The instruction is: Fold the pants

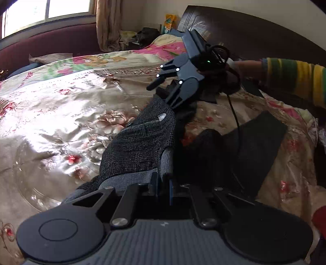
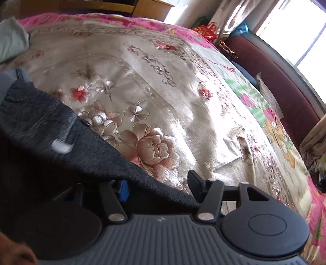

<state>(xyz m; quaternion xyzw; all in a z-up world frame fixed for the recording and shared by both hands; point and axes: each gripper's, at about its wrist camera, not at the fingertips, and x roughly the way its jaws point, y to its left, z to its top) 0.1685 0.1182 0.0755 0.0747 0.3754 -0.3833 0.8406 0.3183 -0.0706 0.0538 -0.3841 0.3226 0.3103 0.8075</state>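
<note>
Shiny floral bedspread covers the bed; sunlight glares off it. Dark grey pants lie on it, bunched. Left gripper is clamped on the ribbed waistband, fingers pressed together. Right gripper: fingers apart in its own view, cloth draped between them, grip unclear; cannot tell. One finger mostly hidden under fabric. Farther off, maroon bench below a bright window, curtain, dark headboard.
</note>
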